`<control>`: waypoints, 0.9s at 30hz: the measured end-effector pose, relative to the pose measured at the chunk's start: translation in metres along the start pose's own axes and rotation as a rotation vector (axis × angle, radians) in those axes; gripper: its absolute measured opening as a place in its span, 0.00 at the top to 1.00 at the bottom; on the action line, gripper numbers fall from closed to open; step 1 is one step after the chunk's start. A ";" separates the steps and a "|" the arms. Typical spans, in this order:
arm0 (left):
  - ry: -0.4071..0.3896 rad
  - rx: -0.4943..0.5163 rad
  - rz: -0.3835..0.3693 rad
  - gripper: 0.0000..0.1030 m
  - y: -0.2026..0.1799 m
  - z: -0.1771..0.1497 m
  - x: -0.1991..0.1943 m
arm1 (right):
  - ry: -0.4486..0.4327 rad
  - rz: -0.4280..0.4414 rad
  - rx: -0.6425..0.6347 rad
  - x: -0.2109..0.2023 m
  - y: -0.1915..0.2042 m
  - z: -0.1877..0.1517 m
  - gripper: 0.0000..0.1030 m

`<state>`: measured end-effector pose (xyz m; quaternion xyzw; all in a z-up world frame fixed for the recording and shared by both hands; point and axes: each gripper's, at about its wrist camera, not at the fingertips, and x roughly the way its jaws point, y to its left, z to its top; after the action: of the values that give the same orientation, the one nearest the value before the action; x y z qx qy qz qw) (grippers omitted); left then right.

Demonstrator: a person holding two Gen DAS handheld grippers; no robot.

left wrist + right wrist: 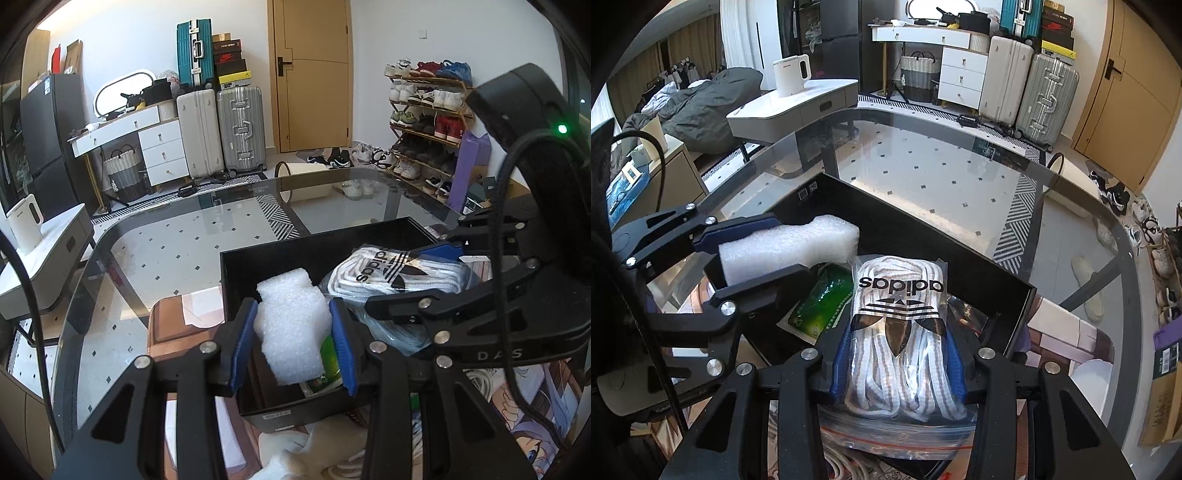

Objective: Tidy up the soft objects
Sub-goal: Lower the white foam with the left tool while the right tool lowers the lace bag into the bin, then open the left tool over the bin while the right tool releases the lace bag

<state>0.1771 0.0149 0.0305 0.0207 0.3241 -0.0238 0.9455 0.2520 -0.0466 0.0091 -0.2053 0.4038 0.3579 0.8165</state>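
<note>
- We see the left gripper (293, 345) closed on one white foam block (291, 325); blue pads press both of its sides, over the near-left part of the black box (266, 264).
- The right gripper (899, 360) is clamped on one clear bag of white laces (901, 332) printed with a black logo; the bag's far end reaches into the box, its near end lies between the pads.
- The box stands open-topped on the glass table (166, 243), toward the near edge.
- Left wrist view only: a shoe rack (424, 122) at the far right wall, a wooden door (312, 74), a tipped pale bin (303, 181) on the floor seen through the glass, and a pale cloth (314, 450) on the table just near of the box.
- Right wrist view only: a bed with grey bedding (701, 107) at far left, and a second zip bag with a red seal line (894, 435) under the laces bag, near edge.
- Both views: one green packet (823, 299) on the box floor, under the foam block and left of the laces bag; one white kettle (790, 75) on a side cabinet.
- Counts: two grippers, one box, one foam block, one laces bag, one green packet.
- Suitcases (221, 129): three, one teal, one cream, one silver.
</note>
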 end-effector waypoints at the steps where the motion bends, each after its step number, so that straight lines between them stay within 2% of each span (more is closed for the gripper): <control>1: 0.000 0.007 0.002 0.63 -0.002 0.000 -0.001 | 0.003 0.000 0.000 0.000 0.001 -0.001 0.58; 15: 0.024 -0.021 -0.029 0.63 -0.004 -0.009 -0.015 | 0.020 -0.003 -0.038 0.000 0.006 -0.005 0.58; 17: 0.027 -0.028 -0.035 0.63 -0.003 -0.009 -0.015 | 0.014 -0.004 -0.039 -0.003 0.005 -0.005 0.56; 21: 0.033 -0.041 -0.040 0.59 0.002 -0.005 -0.014 | -0.033 -0.015 -0.040 -0.017 0.003 -0.007 0.43; 22: 0.028 -0.043 -0.038 0.51 0.003 -0.004 -0.015 | -0.048 -0.017 -0.041 -0.022 0.002 -0.009 0.35; 23: 0.022 -0.046 -0.032 0.47 0.005 -0.003 -0.016 | -0.060 -0.023 -0.044 -0.027 0.002 -0.011 0.32; 26: 0.009 -0.063 -0.045 0.40 0.010 -0.001 -0.024 | -0.095 -0.043 -0.035 -0.043 -0.001 -0.017 0.24; 27: 0.003 -0.067 -0.045 0.37 0.011 -0.001 -0.027 | -0.112 -0.050 -0.024 -0.050 -0.002 -0.019 0.18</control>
<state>0.1556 0.0270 0.0464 -0.0185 0.3265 -0.0343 0.9444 0.2233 -0.0809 0.0378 -0.2046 0.3479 0.3530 0.8441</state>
